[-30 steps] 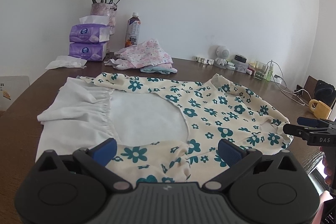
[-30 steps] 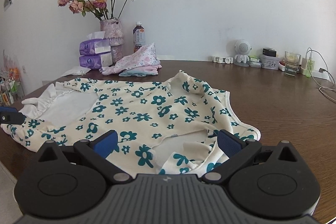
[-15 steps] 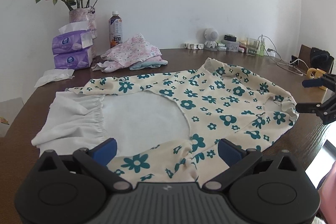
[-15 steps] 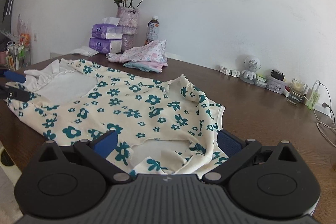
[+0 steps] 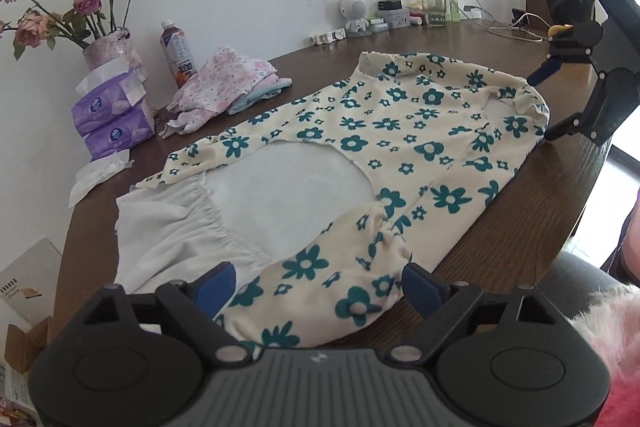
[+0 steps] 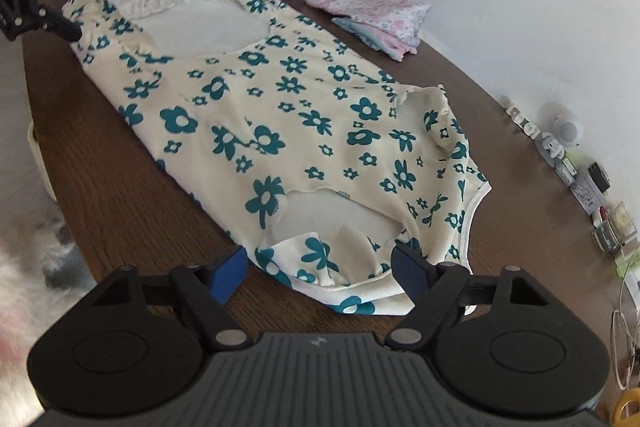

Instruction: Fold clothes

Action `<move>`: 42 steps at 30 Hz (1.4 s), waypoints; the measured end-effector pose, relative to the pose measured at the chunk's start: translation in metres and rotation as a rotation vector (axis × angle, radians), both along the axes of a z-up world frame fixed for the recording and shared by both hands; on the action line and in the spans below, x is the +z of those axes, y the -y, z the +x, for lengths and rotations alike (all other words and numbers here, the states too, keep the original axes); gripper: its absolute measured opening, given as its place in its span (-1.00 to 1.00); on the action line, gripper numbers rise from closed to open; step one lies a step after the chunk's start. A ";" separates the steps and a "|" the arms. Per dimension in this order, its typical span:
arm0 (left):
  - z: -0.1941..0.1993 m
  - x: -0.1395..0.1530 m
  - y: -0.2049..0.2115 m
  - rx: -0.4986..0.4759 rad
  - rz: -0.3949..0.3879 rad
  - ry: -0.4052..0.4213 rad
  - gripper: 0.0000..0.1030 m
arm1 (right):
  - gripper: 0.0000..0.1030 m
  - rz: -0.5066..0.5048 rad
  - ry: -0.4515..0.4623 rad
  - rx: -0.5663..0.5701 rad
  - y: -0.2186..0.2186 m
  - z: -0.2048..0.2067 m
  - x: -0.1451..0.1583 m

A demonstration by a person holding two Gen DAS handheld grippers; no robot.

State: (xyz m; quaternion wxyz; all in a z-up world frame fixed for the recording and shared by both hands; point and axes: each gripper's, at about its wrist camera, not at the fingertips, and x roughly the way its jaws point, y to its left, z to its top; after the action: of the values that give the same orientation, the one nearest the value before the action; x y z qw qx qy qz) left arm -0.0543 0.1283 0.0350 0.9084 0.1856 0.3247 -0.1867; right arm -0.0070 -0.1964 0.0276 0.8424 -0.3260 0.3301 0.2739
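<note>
Both claws are swinging out toward opposite ends of the floral garment point(image 5: 400, 147), which is lying spread flat on the table point(image 5: 520, 227). Left claw point(image 5: 316, 285) and right claw point(image 6: 320, 267) are gaping, empty. A folded pile point(image 5: 228, 83) is sitting at eleven o'clock; this piece is showing no fold.

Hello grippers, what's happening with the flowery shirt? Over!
Left gripper open, right gripper open, one at each end. Flowery shirt flat on table, unfolded. Nothing blocking.

Soft matt cloth is seen in the flowered garment point(image 5: 400, 131); the desk point(image 5: 520, 223) is of dark grained wood, and matt black plastic forms the left tool point(image 5: 316, 287).
</note>
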 end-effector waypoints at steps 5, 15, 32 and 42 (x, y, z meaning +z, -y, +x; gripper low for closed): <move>0.000 -0.002 0.000 -0.025 0.031 -0.055 0.58 | 0.55 -0.062 -0.017 0.036 -0.001 0.010 0.004; -0.008 -0.008 0.009 -0.058 0.085 -0.035 0.07 | 0.35 -0.083 -0.032 0.095 0.008 0.010 0.001; -0.004 -0.015 0.020 -0.148 0.156 0.004 -0.08 | 0.00 -0.194 0.030 0.179 -0.002 0.000 -0.003; -0.003 -0.015 0.033 -0.256 0.327 0.010 -0.15 | -0.16 -0.371 0.040 0.272 -0.015 -0.003 -0.006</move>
State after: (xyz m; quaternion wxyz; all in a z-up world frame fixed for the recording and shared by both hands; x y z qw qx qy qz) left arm -0.0570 0.0948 0.0196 0.8367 0.3712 0.3200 -0.2444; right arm -0.0097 -0.1819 0.0213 0.7298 -0.5223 0.3110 0.3128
